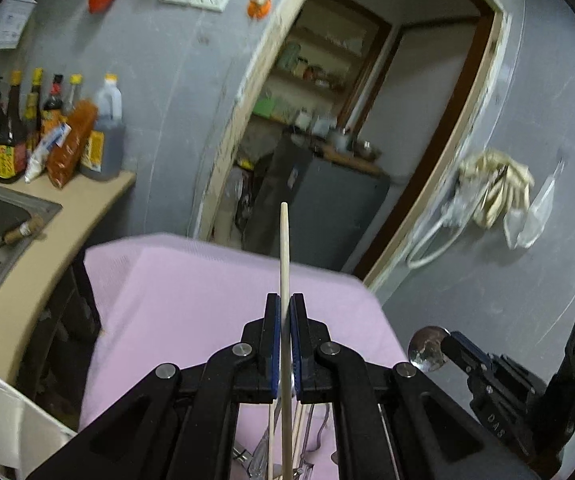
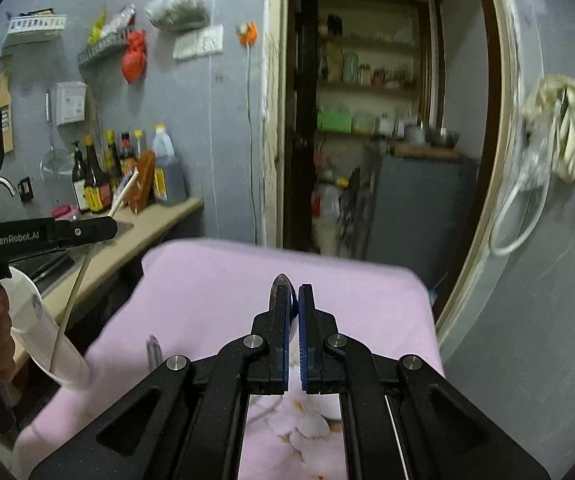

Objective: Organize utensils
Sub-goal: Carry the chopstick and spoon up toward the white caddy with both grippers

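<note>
We have a wooden chopstick (image 1: 284,280) clamped in our left tool (image 1: 285,320), its two blue pads closed tight on the shaft. The stick runs straight up out of the grip, its tip standing above the far edge of the pink cloth (image 1: 191,288) that covers the surface below us. From the right wrist view the same chopstick (image 2: 123,192) slants past the left tool (image 2: 87,230), and its lower end goes down into a white cylindrical holder (image 2: 39,328) at the left edge of the pink cloth (image 2: 215,280).

Over in our right tool (image 2: 293,308) we grip a metal spoon (image 2: 281,284), the jaws shut on it with the bowl poking out just above the fingertips. The left wrist view catches that spoon (image 1: 427,348) too, its shiny bowl sticking out of the right tool (image 1: 453,346) off the right edge of the cloth.

Beneath the left tool, more utensils (image 1: 307,440) lie on the cloth: pale sticks and some metal handles, too hidden by the linkage for us to sort out. Another metal piece (image 2: 153,350) sits on the cloth just right of the holder.

Left of the cloth runs a beige surface (image 1: 47,232) with a steel sink (image 1: 3,212), and sauce bottles (image 1: 47,128) line up at its far end against the grey wall. Beyond the cloth a doorway (image 2: 367,120) opens onto shelves.
</note>
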